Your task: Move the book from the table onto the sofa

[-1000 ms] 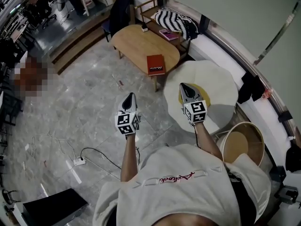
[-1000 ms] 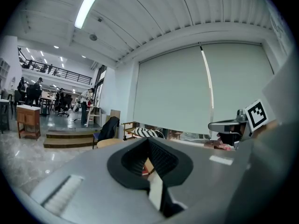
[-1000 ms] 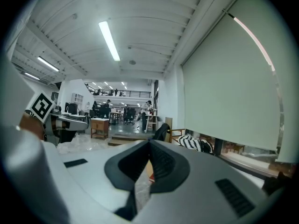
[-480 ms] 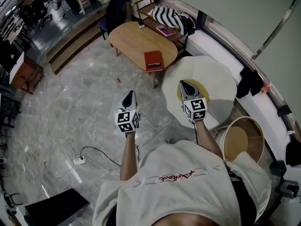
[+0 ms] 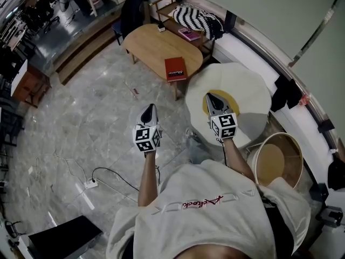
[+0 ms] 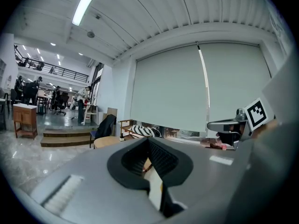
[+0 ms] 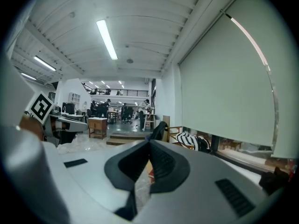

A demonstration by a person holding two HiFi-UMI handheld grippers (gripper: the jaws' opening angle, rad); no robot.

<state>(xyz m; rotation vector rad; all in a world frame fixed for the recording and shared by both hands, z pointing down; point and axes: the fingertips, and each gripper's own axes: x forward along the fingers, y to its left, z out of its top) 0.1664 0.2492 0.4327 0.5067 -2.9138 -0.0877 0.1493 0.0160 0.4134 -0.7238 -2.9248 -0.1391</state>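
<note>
Nearest the camera, red script on the person's shirt [image 5: 202, 203] is illegible. Short of the wooden table [image 5: 151, 45], the left gripper [image 5: 149, 110] and right gripper [image 5: 211, 98] both have jaws together, nothing between them. On the table's near end lies the red book [image 5: 175, 69], its white cover lettering too small to read.

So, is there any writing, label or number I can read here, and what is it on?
No text reads clearly.
Red script on the person's shirt: too blurred to read.
White print on the red book: too small to read.
Square markers on the left tongs and right tongs: black-and-white patterns, no words.
</note>
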